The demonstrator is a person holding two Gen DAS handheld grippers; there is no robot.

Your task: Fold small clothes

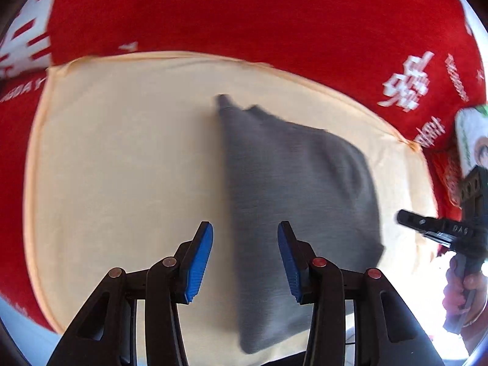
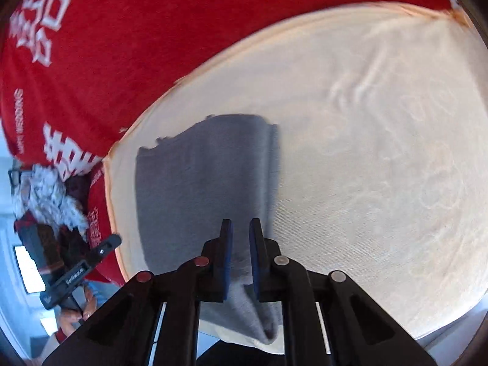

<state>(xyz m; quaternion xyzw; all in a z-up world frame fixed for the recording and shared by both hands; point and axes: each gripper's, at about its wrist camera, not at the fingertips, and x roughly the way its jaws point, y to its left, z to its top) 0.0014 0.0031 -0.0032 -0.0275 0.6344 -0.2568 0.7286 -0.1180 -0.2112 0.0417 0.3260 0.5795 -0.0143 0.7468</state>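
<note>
Grey garment under right tongs, pinched

Bare cream cloth lies free left of the grey garment.

Red printed blanket under cream cloth; grey garment atop

Bright, even daylight. Motion blur smears the grey cloth and red blanket; the near fingers stay sharp. Fisheye bends the edges, corners black. Glare whitens the lower right.
</note>
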